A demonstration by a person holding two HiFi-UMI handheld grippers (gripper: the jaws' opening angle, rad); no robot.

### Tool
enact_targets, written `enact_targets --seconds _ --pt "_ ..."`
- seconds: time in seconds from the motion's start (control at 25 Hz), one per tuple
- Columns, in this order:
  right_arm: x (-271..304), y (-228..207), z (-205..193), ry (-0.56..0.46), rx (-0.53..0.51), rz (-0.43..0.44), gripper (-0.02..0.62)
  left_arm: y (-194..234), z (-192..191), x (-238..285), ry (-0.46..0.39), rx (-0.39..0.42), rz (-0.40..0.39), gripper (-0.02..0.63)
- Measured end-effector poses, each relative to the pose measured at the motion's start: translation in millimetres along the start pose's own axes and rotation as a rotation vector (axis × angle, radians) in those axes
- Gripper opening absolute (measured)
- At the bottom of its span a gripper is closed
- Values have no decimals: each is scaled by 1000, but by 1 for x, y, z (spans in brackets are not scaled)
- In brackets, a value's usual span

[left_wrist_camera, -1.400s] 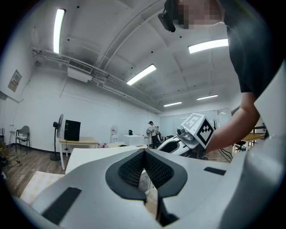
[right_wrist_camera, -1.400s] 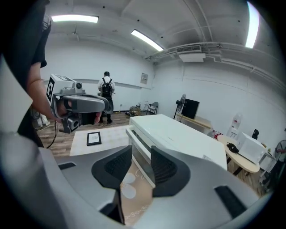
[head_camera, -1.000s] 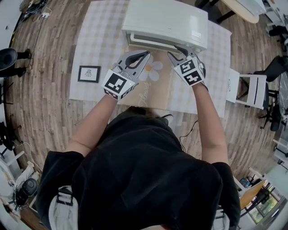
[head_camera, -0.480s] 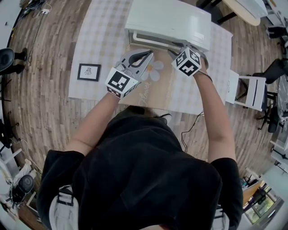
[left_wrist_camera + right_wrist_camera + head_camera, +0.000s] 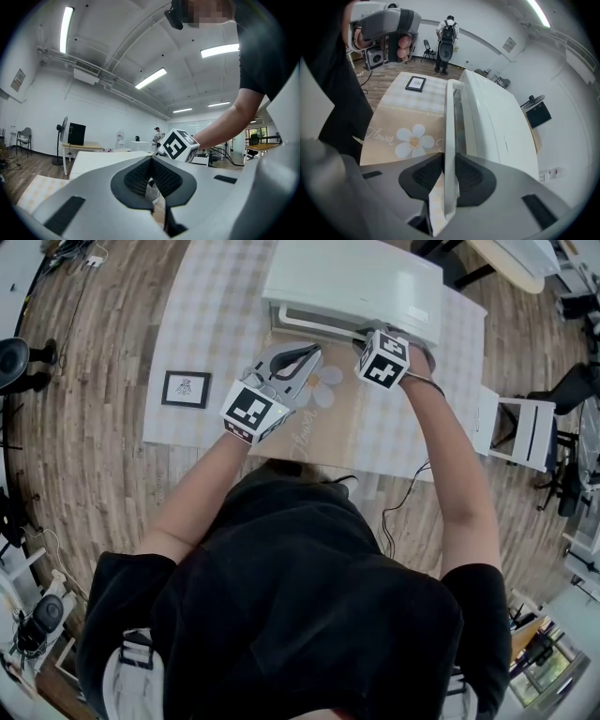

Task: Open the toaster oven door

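Wood-plank floor under one table covered with a pale checked cloth. One white, box-shaped toaster oven sits at the far edge of the table, front facing the person; its door looks upright against the body. One beige paper mat lies just in front of the oven, printed with a single white daisy. Two hand-held grippers, each carrying one cube with black-and-white square markers, so two cubes: one on the left, one on the right. Left gripper hovers over the mat near the daisy, apart from the oven; in the left gripper view its jaws meet at the tips with nothing between them. Right gripper is at the oven's front, right of centre. In the right gripper view one long white bar handle of the oven door runs straight between the jaws, which are closing on it; the dark ribbed pads sit against both sides of the bar. One small black-framed picture lies flat on the cloth, well left of the mat.
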State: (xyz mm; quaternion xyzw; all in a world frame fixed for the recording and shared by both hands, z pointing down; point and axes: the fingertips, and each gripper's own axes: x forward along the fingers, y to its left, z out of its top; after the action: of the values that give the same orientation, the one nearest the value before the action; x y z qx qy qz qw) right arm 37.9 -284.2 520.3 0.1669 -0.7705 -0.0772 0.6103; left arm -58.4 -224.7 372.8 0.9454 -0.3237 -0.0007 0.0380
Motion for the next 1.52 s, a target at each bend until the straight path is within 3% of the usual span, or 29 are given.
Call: enact_targets --seconds 0.52,1.52 --pt "0 3 -1 66 -24 39 94 0 1 -2 11 22 18 17" --pt "-2 35 -1 53 -49 -180 95 -29 -8 -20 3 52 41 17"
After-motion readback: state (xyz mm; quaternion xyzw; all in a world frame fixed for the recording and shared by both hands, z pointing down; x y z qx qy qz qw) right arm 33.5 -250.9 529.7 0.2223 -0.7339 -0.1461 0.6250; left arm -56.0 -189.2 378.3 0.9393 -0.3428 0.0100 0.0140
